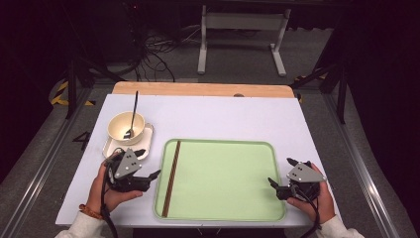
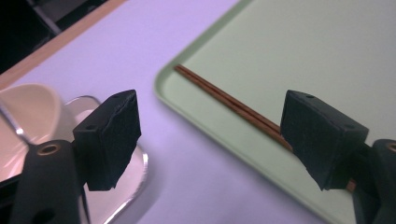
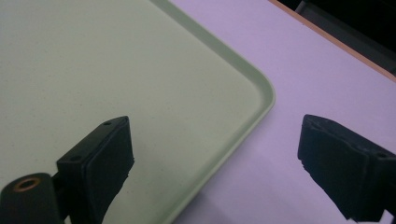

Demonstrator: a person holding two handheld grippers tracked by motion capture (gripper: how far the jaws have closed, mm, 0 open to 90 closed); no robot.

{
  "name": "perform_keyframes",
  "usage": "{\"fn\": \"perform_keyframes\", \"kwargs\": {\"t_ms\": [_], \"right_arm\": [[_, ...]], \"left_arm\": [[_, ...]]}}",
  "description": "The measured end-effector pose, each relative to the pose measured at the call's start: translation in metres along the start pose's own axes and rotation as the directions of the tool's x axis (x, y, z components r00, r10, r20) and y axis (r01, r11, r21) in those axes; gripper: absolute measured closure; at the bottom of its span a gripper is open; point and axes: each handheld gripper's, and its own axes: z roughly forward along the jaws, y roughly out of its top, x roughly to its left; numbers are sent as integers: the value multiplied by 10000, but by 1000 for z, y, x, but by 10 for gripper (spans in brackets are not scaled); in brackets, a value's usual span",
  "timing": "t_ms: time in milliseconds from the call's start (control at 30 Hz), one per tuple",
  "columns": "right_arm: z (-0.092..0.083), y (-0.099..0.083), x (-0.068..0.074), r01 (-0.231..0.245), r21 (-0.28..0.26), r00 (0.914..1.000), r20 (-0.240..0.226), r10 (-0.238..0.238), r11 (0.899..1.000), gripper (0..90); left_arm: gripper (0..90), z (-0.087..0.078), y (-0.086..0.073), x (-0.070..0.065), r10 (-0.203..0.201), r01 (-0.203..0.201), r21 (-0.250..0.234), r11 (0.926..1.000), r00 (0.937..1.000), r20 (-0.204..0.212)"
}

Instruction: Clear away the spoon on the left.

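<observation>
Chopsticks [image 1: 171, 177], one pair as far as I can count, lie together along the left inner edge of the single green tray [image 1: 223, 148] in the lower middle of the high view. At upper left I see one cream bowl [image 1: 126, 126] holding one spoon [image 1: 132, 118], standing on one small white dish [image 1: 144, 140]. My left gripper [image 1: 150, 163] sits just left of the tray, its hand coming in from the bottom left and the jaws spread with nothing between them. My right gripper [image 1: 281, 172] hovers at the tray's right edge, tilted inward, also spread.

In the left gripper view, the jaws stand wide apart, bare, above the white table [image 2: 187, 154]; the chopsticks run behind the right jaw, and the bowl and dish sit at lower left.

In the right gripper view, the jaws gape over the tray's corner, holding nothing.
</observation>
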Motion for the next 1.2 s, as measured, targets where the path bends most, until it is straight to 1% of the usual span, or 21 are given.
{"fn": "perform_keyframes", "kwargs": {"t_ms": [33,133,267,333,433,467,533,567,633,667,700,733,767,800,900,967,1000,1067,1100,1133,1200], "right_arm": [[0,0,0,-15,-12,10000,-16,15,10000,109],[0,1,1,58,-56,10000,0,-58,10000,109],[-5,-1,4,58,-94,10000,16,-58,9999,109],[-7,-3,3,63,-102,10000,60,-62,9999,109],[-9,-4,1,-118,-160,9998,174,121,9998,110],[-10,-4,1,-176,-175,9996,211,180,9997,110],[-11,-4,1,-174,-221,9995,253,180,9996,110],[-10,-4,2,-148,-208,9996,225,153,9997,110],[-9,-4,3,-106,-139,9998,190,109,9998,110],[-8,-4,3,-79,-118,9998,154,81,9999,110],[-8,-4,3,-79,-118,9998,154,81,9999,110],[-7,-4,4,-78,-83,9999,151,79,9999,110],[-6,-4,4,-58,-35,9999,123,58,10000,110],[-6,-4,4,-47,-37,9999,116,47,10000,110],[-7,-5,3,-129,-48,9998,141,130,9999,110],[-7,-6,2,-99,-12,9998,159,99,10000,110],[-7,-6,2,-129,13,9998,159,129,9999,111],[-7,-6,3,-102,80,9998,164,101,9999,112],[-6,-6,4,-74,87,9999,155,73,9999,112],[-6,-6,4,-31,87,9999,153,29,10000,112],[-6,-5,5,12,68,9998,179,-13,10000,112]], "left_arm": [[207,-2,-2,5,-106,105,-52,9999,9997,-199],[202,-7,-6,17,-369,362,-139,9992,9977,-565],[203,-11,-7,32,-652,644,-141,9978,9959,-628],[203,-12,-5,40,-662,656,-114,9978,9955,-674],[205,-12,-3,50,-703,698,-83,9975,9946,-768],[210,-12,-3,55,-727,718,-127,9973,9934,-891],[226,-11,-4,63,-940,929,-147,9956,9872,-1289],[238,-8,-5,68,-1063,1072,-17,9942,9842,-1415],[254,-3,-6,74,-1037,1096,297,9935,9821,-1569],[256,1,-6,81,-1238,1309,347,9908,9794,-1595],[260,1,-6,81,-1238,1309,347,9908,9794,-1595],[260,3,-7,86,-1455,1508,235,9883,9773,-1538],[280,5,-7,89,-1523,1576,244,9872,9768,-1505],[290,7,-7,91,-1548,1615,327,9863,9763,-1512],[367,14,-5,97,-1257,1399,804,9869,9791,-1600],[367,18,-1,103,-1306,1464,949,9847,9792,-1552],[366,20,1,106,-1385,1544,941,9835,9779,-1569],[368,26,5,114,-1640,1803,1071,9778,9757,-1455],[371,29,6,118,-1849,2013,1051,9739,9716,-1475],[376,32,7,122,-1952,2134,1208,9695,9697,-1467],[391,40,8,130,-2286,2527,1532,9553,9605,-1590]]}}
